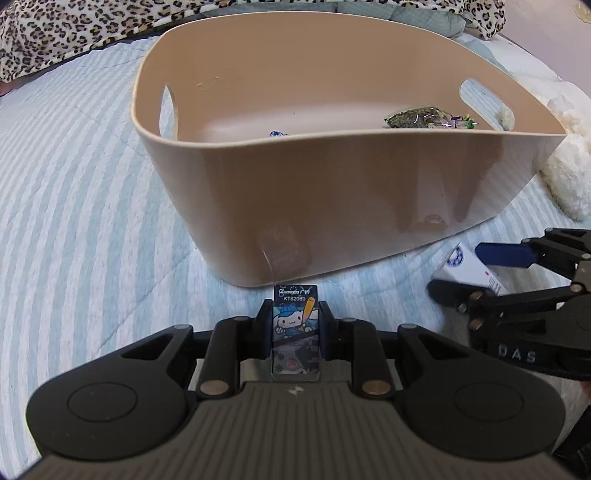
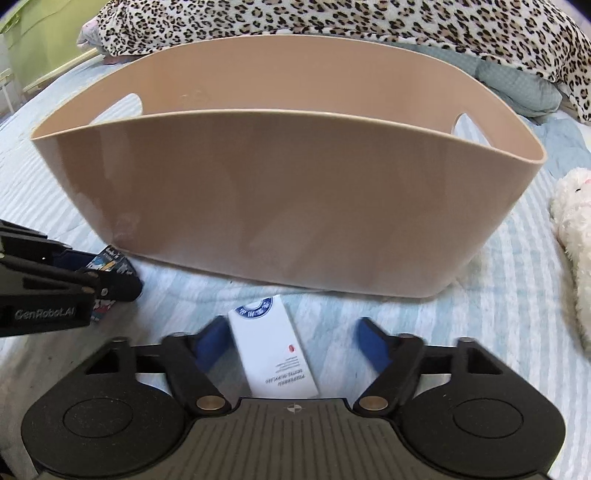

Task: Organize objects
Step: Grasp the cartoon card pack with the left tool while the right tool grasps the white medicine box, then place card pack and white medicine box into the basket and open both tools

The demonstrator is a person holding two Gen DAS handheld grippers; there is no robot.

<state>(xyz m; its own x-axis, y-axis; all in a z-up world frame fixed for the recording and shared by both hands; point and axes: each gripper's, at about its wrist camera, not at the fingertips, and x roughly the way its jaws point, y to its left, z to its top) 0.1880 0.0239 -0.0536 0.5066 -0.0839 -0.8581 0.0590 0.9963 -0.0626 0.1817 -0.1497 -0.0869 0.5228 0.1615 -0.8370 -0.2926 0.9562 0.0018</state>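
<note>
Left wrist view: bed (image 1: 92, 192) with pale blue-and-white striped quilt; everything rests on it.
Left gripper (image 1: 295, 325): fingers clenched on a small cartoon-printed card pack (image 1: 295, 325), "KT82089" legible at its top; pack upright between the pads, just in front of the bin's near wall.
Bin (image 1: 332, 206): tan plastic, handle cut-outs on both ends, sits mid-bed.
Bin contents: a clear packet of dark green stuff (image 1: 415, 118) toward the right end; a small blue-white item (image 1: 277, 133) near the middle, too hidden to identify.
Right gripper (image 1: 476, 271): enters at the right edge, over a white box (image 1: 465, 267).
Right wrist view: left gripper body marked "GenRobot.AI" at the left edge, card pack (image 2: 110, 260) in its fingers.
White box (image 2: 273, 354): lies flat on the quilt between the right gripper's (image 2: 291, 343) blue-padded fingers, just short of the bin (image 2: 258, 206).
Right fingers: spread wide, released; left pad close beside the box, right pad apart from it.
Far right: white plush toy (image 2: 574, 221).
Background: leopard-print fabric (image 2: 332, 18) behind the bin.
</note>
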